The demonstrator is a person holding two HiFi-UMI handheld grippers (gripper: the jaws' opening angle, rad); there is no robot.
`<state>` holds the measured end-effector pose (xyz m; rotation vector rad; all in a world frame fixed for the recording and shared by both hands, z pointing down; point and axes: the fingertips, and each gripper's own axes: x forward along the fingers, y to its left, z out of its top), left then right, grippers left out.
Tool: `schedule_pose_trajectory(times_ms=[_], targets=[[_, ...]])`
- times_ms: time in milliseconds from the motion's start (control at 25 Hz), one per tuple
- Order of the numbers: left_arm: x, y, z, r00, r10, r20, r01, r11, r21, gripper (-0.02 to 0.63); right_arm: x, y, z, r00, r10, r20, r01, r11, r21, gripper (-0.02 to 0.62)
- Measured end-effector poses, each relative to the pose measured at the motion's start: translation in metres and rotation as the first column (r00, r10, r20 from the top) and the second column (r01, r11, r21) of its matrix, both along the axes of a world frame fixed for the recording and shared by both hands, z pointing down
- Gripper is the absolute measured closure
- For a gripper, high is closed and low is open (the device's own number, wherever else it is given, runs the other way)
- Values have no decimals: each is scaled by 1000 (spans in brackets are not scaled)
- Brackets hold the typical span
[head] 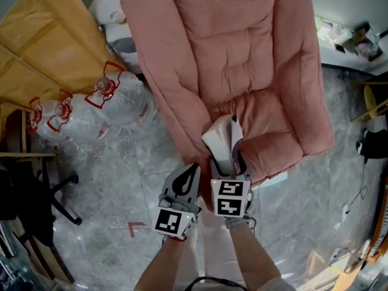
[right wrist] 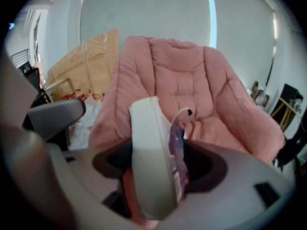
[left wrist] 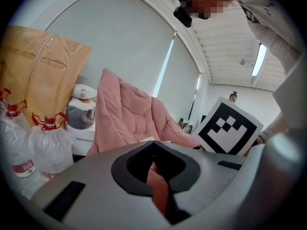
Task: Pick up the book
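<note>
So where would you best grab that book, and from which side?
Across its thin thickness near the lower end, from below, as the right gripper holds it. The book stands upright and its covers splay at the top, so the lower part is likely narrower and firmer.

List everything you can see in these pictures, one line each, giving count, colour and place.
armchair: one, pink, centre of view.
book: one, white pages with purplish cover, held upright over the seat's front.
water bottles: three, clear with red handles, left of armchair.
wrapped package: one, tan, upper left.
office chair base: one, black, far left.
floor: grey marble, all around.
left gripper: one, grey, jaws together, empty.
right gripper: one, grey, jaws clamped on book.
</note>
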<state>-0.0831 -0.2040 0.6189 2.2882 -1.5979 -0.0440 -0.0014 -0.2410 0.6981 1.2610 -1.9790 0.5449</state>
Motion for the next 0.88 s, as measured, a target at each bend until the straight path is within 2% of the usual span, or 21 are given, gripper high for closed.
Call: schedule_pose_trajectory(times_ms=[120, 240, 360, 680, 880], targets=[[-1, 1, 1, 1000, -5, 1, 5, 1000, -3, 591, -3, -1, 5, 1000, -13, -25, 13, 1000, -10, 275], [-1, 0, 0, 1000, -4, 3, 4, 1000, 3, 591, -2, -4, 8, 1000, -27, -13, 27, 999, -19, 275], [0, -2, -1, 1000, -8, -1, 8, 1000, 2, 591, 0, -6, 7, 998, -42, 37, 42, 999, -16, 276], [11, -6, 0, 1000, 8, -7, -8, 1000, -2, 591, 17, -7, 9, 985, -8, 172, 16, 999, -47, 276], [17, -9, -5, 1000, 8, -15, -9, 1000, -6, 591, 27, -7, 7, 976, -19, 218, 32, 998, -55, 275]])
